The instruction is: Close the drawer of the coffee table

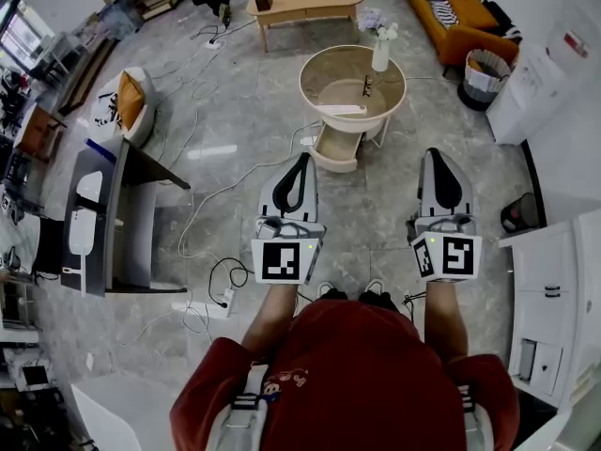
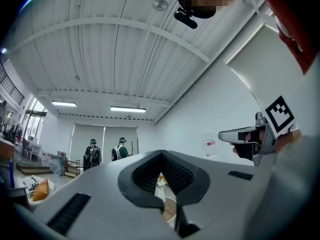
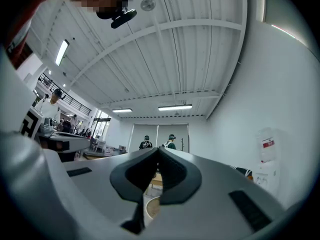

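Head view: round coffee table [image 1: 338,90] is seen ahead, its drawer [image 1: 336,147] pulled out toward the person. Left gripper [image 1: 301,161] and right gripper [image 1: 438,155] are held well short of it.
Left gripper view: jaws are seen tip to tip, nothing gripped; the blurred patch behind them is probably the table.
Right gripper view: jaws are fully closed, empty.

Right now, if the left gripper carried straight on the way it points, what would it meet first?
Probably the round coffee table, near its open drawer; only floor shows between. The left gripper may pass above it: height is unclear.
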